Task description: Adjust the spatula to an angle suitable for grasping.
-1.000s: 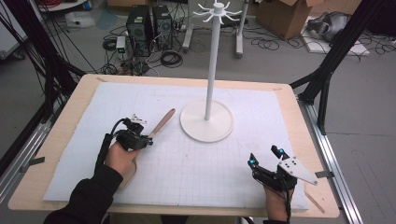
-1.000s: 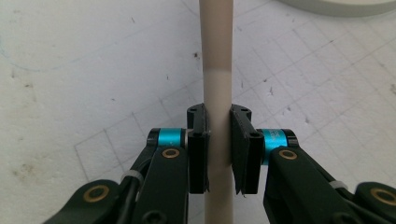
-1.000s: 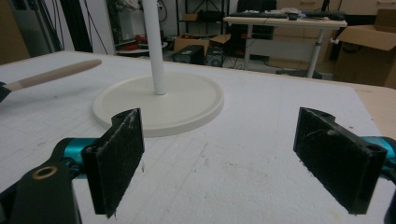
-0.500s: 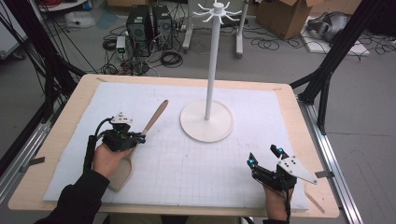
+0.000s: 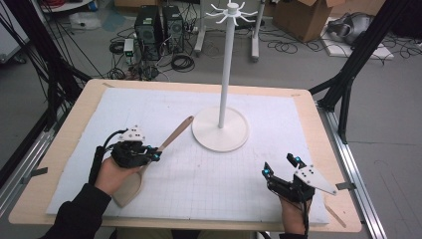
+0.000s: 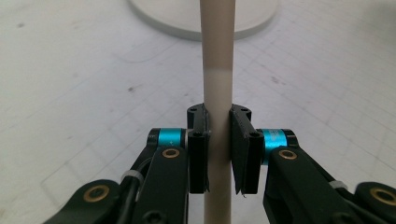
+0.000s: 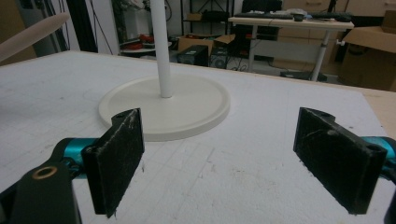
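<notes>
A wooden spatula (image 5: pixel 169 137) points up and right toward the stand, its broad blade (image 5: pixel 128 186) low beside the person's left hand. My left gripper (image 5: pixel 155 152) is shut on its handle (image 6: pixel 218 98), lifted off the mat. In the left gripper view the handle runs straight up between the two closed jaws. A white hook stand (image 5: pixel 223 74) rises from a round base (image 5: pixel 220 129) at mid table; its top carries several hooks (image 5: pixel 232 12). My right gripper (image 5: pixel 280 166) rests open near the front right, nothing between its jaws, facing the base (image 7: pixel 164 107).
A white gridded mat (image 5: pixel 199 164) covers the wooden table (image 5: pixel 308 99). A small wooden stick (image 5: pixel 336 211) lies at the front right corner. Beyond the table are computer cases (image 5: pixel 159 27), cables and cardboard boxes (image 5: pixel 298 15) on the floor.
My left gripper has drawn back toward the front left with the spatula, lifting it, so the blade now shows beside the hand. The right gripper has stayed put.
</notes>
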Demonstrator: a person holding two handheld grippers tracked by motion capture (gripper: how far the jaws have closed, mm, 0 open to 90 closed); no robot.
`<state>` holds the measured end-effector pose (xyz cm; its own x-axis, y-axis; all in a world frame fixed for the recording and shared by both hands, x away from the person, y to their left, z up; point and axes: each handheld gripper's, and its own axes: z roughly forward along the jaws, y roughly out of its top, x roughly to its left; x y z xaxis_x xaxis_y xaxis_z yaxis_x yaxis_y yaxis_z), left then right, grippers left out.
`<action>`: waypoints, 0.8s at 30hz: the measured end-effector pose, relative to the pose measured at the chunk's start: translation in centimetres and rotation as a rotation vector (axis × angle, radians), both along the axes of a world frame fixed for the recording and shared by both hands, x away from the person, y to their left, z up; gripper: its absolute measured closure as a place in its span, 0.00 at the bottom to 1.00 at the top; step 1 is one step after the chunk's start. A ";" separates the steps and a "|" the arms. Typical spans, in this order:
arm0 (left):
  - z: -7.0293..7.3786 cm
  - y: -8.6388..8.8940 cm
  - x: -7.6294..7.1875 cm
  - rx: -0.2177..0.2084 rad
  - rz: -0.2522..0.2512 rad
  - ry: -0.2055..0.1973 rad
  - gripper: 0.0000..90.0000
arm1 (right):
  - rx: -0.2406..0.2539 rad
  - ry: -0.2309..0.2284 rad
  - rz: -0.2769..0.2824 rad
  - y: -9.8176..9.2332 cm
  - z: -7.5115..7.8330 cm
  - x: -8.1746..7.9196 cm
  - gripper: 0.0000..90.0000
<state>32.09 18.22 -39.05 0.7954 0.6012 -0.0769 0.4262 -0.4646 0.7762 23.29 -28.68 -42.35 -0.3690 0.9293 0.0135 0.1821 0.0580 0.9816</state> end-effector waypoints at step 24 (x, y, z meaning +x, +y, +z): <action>-2.2 -7.5 -1.4 0.120 -0.345 0.048 0.86 | -0.001 0.002 0.004 -0.1 0.0 -0.1 0.17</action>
<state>30.65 10.67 -41.21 0.9501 0.3054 -0.0640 0.2631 -0.6737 0.6905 23.22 -28.77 -42.38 -0.3725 0.9279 0.0134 0.1837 0.0596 0.9812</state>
